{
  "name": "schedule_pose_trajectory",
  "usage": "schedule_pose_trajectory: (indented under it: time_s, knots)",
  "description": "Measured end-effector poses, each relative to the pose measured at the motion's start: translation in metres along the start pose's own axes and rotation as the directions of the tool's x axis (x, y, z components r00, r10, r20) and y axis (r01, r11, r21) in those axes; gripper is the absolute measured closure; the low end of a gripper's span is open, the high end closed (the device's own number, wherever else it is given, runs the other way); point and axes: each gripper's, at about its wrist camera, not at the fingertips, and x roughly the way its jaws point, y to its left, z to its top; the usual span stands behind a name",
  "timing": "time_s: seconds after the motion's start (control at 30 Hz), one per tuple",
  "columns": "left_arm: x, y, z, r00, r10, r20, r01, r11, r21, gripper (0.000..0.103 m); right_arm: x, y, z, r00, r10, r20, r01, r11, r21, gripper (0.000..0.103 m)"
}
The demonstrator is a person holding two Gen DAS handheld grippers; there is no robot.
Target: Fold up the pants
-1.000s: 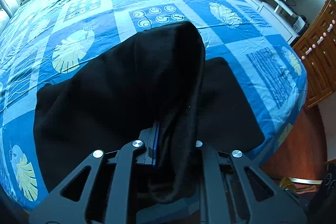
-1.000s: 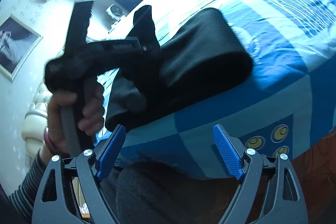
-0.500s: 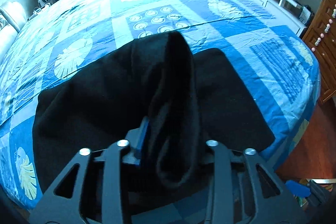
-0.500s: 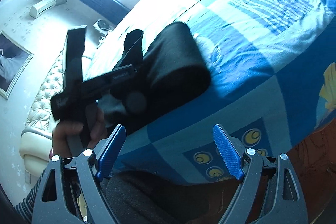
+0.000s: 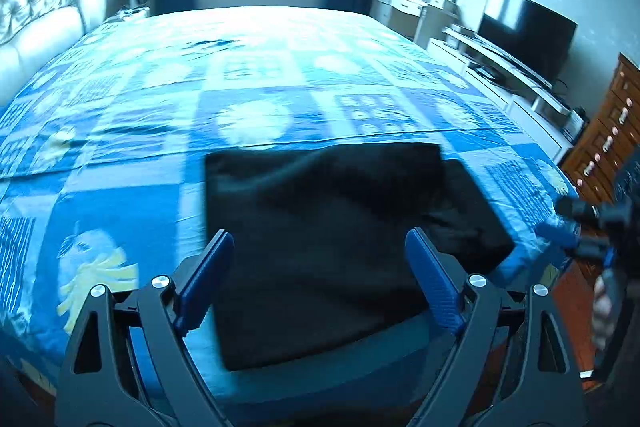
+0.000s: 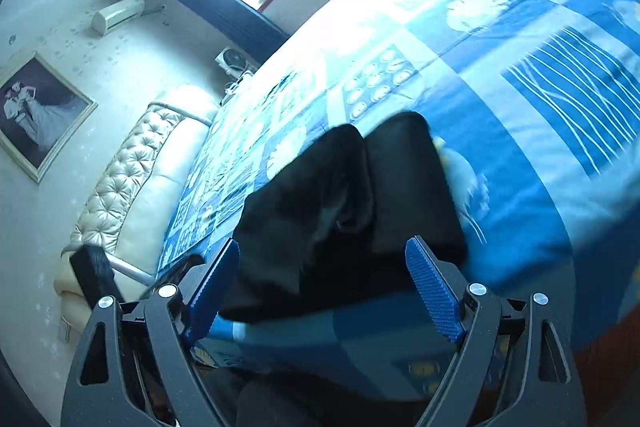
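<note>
The pants [image 5: 320,247], black, were observed lying folded into a rough rectangle on the blue patterned bedspread [image 5: 260,75], near the bed's front edge. A lower layer of the fabric was seen protruding to the right beyond the upper layer. In the right wrist view the pants [image 6: 340,207] showed as two adjoining folds with a crease between them.

The left gripper [image 5: 320,283] was recorded with its jaws spread wide and nothing between the blue pads [image 5: 204,279]; the pants lay beyond and below it, not grasped. The right gripper [image 6: 322,287] was likewise spread and empty, positioned over the bed edge with the pants ahead of it. Contact between either gripper and the fabric could not be determined.

In the left wrist view, the right gripper [image 5: 560,237] appeared blurred at the far right margin, beside the bed corner. A television [image 5: 524,31] and a wooden dresser [image 5: 604,131] were noted to the right, a tufted headboard [image 6: 132,167] to the left.
</note>
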Motion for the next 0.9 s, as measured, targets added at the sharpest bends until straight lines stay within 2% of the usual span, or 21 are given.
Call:
schedule_pose_trajectory:
  time_s: [0.1,0.2,0.27,0.37,0.43,0.5,0.53,0.57,0.6,0.7,0.9]
  knots:
    - [-0.002,0.04,-0.009,0.999,0.029,-0.024,-0.03,0.997,-0.066,0.015,0.036,0.001,0.023,0.998,-0.026,-0.057,0.025,1.0,-0.015,0.019]
    - [-0.005,0.07,-0.02,0.998,0.045,-0.045,-0.05,0.992,-0.12,0.015,0.067,-0.005,0.032,0.991,-0.03,-0.127,0.032,0.999,0.01,0.019]
    - [-0.008,0.088,-0.029,0.997,0.051,-0.053,-0.059,0.985,-0.161,0.015,0.085,-0.011,0.033,0.982,-0.07,-0.177,0.075,0.997,0.022,0.019]
    - [-0.006,0.106,-0.042,0.996,0.039,-0.078,-0.056,0.973,-0.224,0.015,0.097,-0.016,0.027,0.976,-0.025,-0.216,0.04,0.997,0.065,0.019]
    - [-0.003,0.115,-0.05,0.995,0.026,-0.096,-0.05,0.964,-0.261,0.015,0.101,-0.013,0.024,0.973,-0.03,-0.228,0.043,0.998,0.052,0.027]
    - [0.002,0.12,-0.056,0.994,0.012,-0.111,-0.044,0.956,-0.29,0.015,0.106,-0.012,0.022,0.965,-0.046,-0.257,0.06,0.997,0.047,0.06]
    - [0.003,0.12,-0.058,0.993,0.008,-0.116,-0.042,0.954,-0.297,0.015,0.11,-0.012,0.02,0.96,-0.033,-0.279,0.048,0.998,0.048,0.065]
    - [0.005,0.121,-0.059,0.992,0.001,-0.123,-0.039,0.952,-0.304,0.015,0.113,-0.012,0.018,0.954,-0.025,-0.3,0.039,0.998,0.04,0.077]
    - [0.005,0.122,-0.062,0.992,-0.004,-0.126,-0.036,0.951,-0.308,0.015,0.116,-0.012,0.018,0.949,-0.032,-0.313,0.042,0.999,0.026,0.082]
    - [0.007,0.125,-0.064,0.991,-0.015,-0.135,-0.03,0.945,-0.325,0.015,0.113,0.0,0.02,0.954,-0.052,-0.295,0.046,0.999,-0.027,0.09]
    - [0.009,0.123,-0.056,0.991,-0.04,-0.131,-0.007,0.94,-0.34,0.015,0.071,0.03,0.037,0.986,-0.011,-0.169,-0.01,0.992,-0.123,0.092]
